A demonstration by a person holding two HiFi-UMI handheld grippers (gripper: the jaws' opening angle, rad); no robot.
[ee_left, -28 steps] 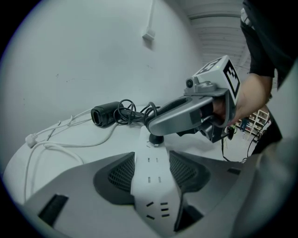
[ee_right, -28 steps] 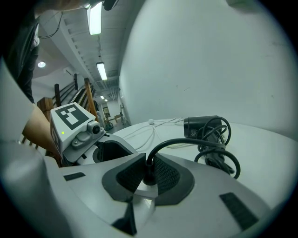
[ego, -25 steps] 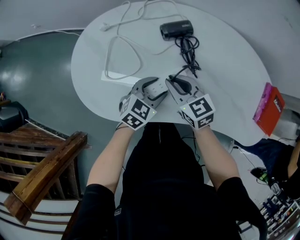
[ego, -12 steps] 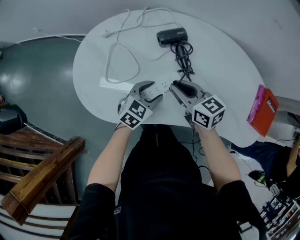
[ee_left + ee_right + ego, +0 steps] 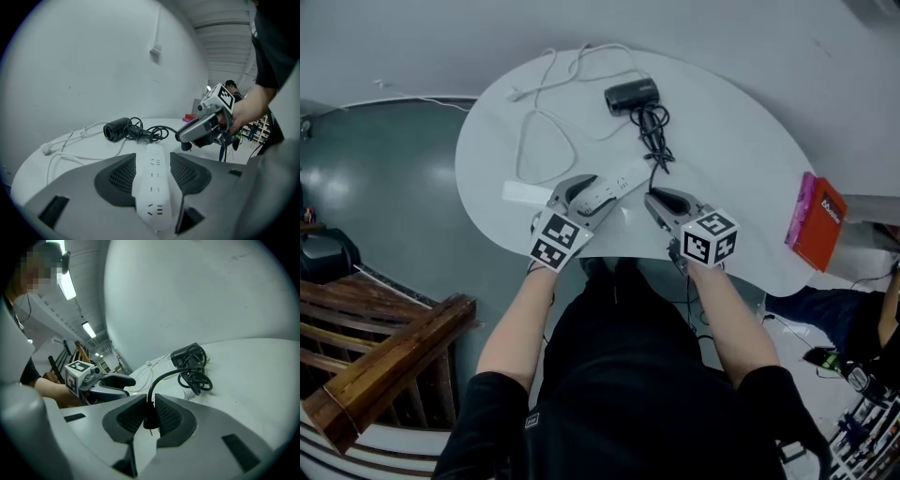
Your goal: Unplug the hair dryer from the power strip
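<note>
The black hair dryer (image 5: pixel 631 95) lies at the far side of the round white table (image 5: pixel 741 150), its black cord (image 5: pixel 654 133) bundled beside it. My left gripper (image 5: pixel 595 187) is shut on the white power strip (image 5: pixel 617 178); in the left gripper view the strip (image 5: pixel 151 183) lies lengthwise between the jaws with its sockets bare. My right gripper (image 5: pixel 657 196) is shut on the dryer's black plug (image 5: pixel 149 416), whose pins show free of any socket. The plug (image 5: pixel 186 146) hangs a short way right of the strip. The dryer (image 5: pixel 185 355) and its coiled cord (image 5: pixel 198 377) lie beyond.
The strip's white cable (image 5: pixel 534 141) loops over the table's left half, ending in a white plug (image 5: pixel 517 94). A pink-red box (image 5: pixel 814 221) sits at the table's right edge. A wooden railing (image 5: pixel 384 366) stands lower left. A person's arms and dark clothing fill the front.
The black plug has come out of the power strip. The two grippers, close together before, have drawn apart, the right one carrying the plug to the right.
</note>
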